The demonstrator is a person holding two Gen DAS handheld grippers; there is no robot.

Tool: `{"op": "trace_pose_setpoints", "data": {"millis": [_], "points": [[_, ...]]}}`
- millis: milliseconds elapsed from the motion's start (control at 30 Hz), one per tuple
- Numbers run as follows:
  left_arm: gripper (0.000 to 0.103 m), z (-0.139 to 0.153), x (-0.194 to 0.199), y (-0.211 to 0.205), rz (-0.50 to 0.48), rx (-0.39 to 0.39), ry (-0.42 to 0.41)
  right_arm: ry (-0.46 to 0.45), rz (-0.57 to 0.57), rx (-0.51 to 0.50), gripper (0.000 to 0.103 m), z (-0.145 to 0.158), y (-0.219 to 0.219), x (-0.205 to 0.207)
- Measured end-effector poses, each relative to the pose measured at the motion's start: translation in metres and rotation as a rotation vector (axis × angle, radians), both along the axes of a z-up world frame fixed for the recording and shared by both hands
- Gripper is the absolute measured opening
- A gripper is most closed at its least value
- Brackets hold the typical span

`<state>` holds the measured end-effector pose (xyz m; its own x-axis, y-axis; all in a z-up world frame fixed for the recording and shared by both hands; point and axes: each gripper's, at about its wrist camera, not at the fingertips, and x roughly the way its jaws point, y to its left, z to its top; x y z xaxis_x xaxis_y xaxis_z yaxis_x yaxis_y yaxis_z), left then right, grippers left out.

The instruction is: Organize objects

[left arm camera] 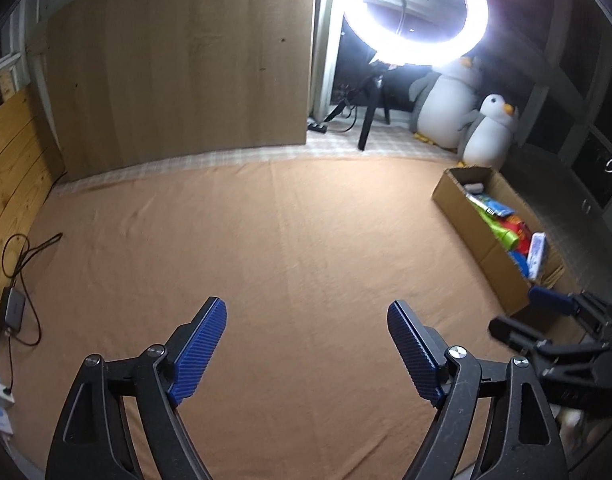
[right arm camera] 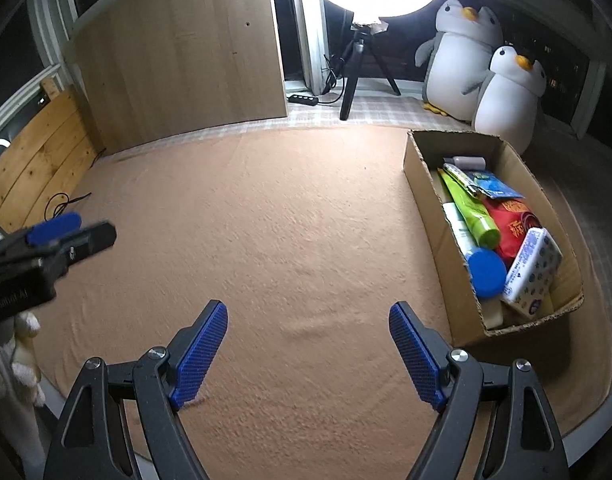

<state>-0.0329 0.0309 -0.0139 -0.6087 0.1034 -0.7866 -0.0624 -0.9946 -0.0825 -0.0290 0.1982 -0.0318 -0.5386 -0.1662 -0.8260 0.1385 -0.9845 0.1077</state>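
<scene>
An orange cloth (right arm camera: 298, 216) covers the surface, with a wooden panel (right arm camera: 178, 52) standing behind it. The cardboard box (right arm camera: 419, 184) sits at the cloth's right edge; only the right wrist view looks into it, showing a green tube (right arm camera: 471, 212), red packet (right arm camera: 513, 220), blue cap (right arm camera: 486, 274) and tissue pack (right arm camera: 531, 272), while the left wrist view sees them partly and blurred. Both the left gripper (left arm camera: 306, 344) and right gripper (right arm camera: 307, 344) stand wide and empty above the cloth.
</scene>
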Motion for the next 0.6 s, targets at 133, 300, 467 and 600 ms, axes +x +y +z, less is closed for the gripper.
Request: {"op": "trace_pose_setpoints", "data": {"millis": [133, 300, 467, 600], "points": [[0.088, -0.017, 0.001, -0.005, 0.015, -0.001, -0.047, 0.007, -0.006, 0.003, 0.080, 0.000, -0.003, -0.002], [0.088, -0.031, 0.002, -0.006, 0.025, -0.003, -0.080, 0.020, -0.015, 0.018, 0.080, 0.001, -0.004, -0.004], [0.088, -0.035, 0.001, -0.004, 0.036, -0.004, -0.088, 0.022, -0.024, 0.020, 0.080, -0.001, -0.004, -0.005], [0.088, -0.035, 0.001, -0.003, 0.037, -0.003, -0.093, 0.024, -0.026, 0.016, 0.080, -0.001, -0.005, -0.004]]}}
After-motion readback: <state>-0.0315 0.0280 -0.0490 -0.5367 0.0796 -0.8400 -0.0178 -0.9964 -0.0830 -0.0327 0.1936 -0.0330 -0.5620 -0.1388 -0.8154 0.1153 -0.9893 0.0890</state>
